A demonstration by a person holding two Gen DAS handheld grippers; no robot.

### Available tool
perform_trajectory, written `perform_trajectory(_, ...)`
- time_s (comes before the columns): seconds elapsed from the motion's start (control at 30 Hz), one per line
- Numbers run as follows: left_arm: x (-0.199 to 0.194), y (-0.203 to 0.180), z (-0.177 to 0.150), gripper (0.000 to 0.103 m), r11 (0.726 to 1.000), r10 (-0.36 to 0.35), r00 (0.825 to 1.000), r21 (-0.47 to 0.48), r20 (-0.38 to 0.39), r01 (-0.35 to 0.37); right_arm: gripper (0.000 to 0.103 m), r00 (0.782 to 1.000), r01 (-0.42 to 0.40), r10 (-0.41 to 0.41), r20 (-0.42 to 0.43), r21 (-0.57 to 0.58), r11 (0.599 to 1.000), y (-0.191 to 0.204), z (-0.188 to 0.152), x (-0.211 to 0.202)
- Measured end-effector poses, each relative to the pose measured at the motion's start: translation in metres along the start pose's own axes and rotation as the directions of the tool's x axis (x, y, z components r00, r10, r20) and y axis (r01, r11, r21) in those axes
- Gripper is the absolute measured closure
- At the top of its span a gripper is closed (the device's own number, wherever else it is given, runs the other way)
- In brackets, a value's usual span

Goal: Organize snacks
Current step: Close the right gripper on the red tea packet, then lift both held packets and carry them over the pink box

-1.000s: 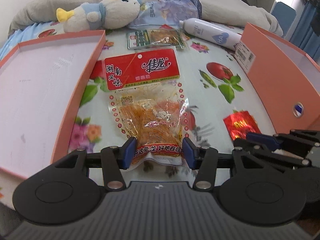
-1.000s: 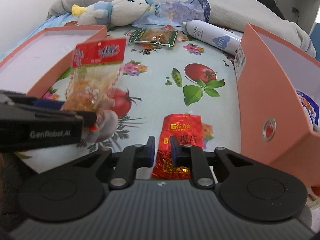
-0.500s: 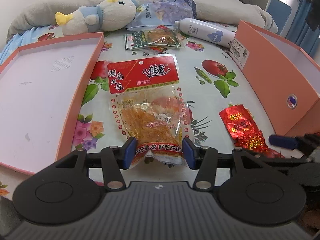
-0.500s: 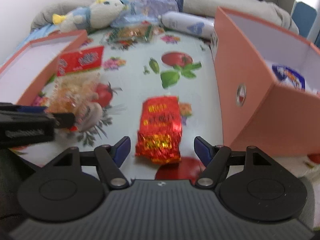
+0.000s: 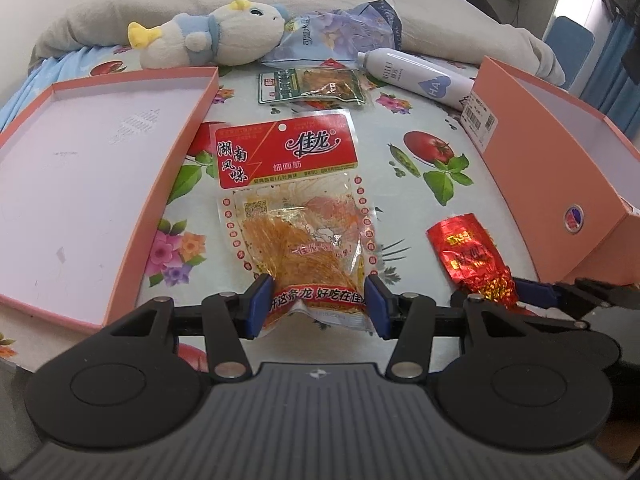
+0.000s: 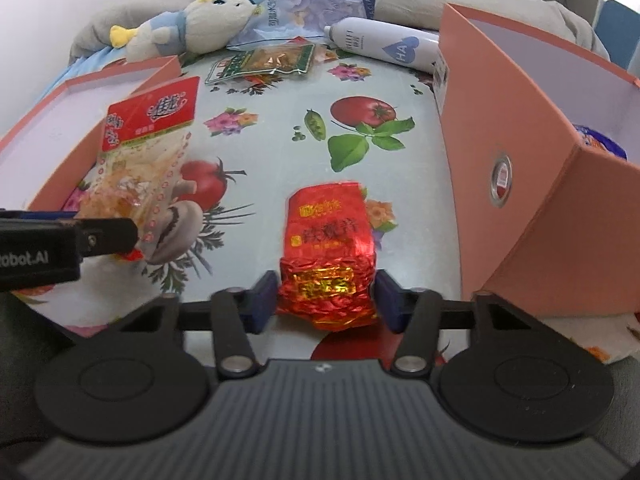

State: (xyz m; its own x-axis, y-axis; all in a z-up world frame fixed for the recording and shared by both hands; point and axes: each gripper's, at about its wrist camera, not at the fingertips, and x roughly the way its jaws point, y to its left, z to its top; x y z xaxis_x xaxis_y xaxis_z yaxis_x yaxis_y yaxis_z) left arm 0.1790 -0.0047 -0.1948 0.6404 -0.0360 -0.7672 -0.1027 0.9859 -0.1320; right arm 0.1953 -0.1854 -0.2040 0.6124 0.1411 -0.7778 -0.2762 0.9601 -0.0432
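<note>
A clear noodle snack bag with a red header hangs from my left gripper, whose blue pads are shut on its bottom edge. In the right wrist view the same bag stands tilted above the tablecloth, beside the left gripper's finger. A crinkled red foil packet lies on the cloth by the pink box. My right gripper is closing around the packet's near end, and its pads touch both sides. In the left wrist view the packet lies at the right, with the right fingers behind it.
An open pink lid lies at the left. A pink box stands at the right with a blue-and-white pack inside. Farther back lie a green snack pack, a white bottle, a plush toy and a blue bag.
My right gripper went from a narrow pinch on the red packet to wide open, then closed in on the packet's sides. The left gripper stayed still, holding the bag.
</note>
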Motion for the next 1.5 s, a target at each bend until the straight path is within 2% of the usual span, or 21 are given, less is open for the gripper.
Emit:
perform_trajectory(0.37,-0.018,-0.01,0.016,0.047,0.999,-0.032,0.999,0.02,0.034,0.031,0.05,0.998,-0.018,0.016,0.059,0.036,0.999,-0.008,0.022,-0.031)
perform_trajectory(0.7,-0.058,-0.014,0.047,0.047,0.997,-0.075,0.992,-0.011,0.103,0.076,0.05,0.984,-0.093,0.083,0.156,0.06,0.994,-0.018,0.055,-0.076)
perform_trajectory(0.87,-0.079,-0.025,0.069,0.047,0.996,-0.091,0.983,0.003,0.16,0.092,0.05,0.976,-0.065,0.061,0.209,0.01,0.998,-0.02,0.069,-0.09)
perform_trajectory(0.97,-0.088,-0.035,0.081,0.047,0.994,-0.11,0.976,0.02,0.186,0.108,0.05,0.971,-0.064,0.056,0.233,0.028,0.998,-0.029,0.077,-0.098)
perform_trajectory(1.23,-0.103,-0.063,0.113,0.047,0.985,-0.172,0.958,0.054,0.231,0.164,0.05,0.939,-0.043,0.022,0.343,0.052,0.998,-0.056,0.1,-0.128)
perform_trajectory(1.5,-0.12,-0.098,0.146,0.047,0.971,-0.235,0.931,0.104,0.279,0.214,0.05,0.904,-0.02,-0.012,0.427,0.07,0.997,-0.079,0.123,-0.15)
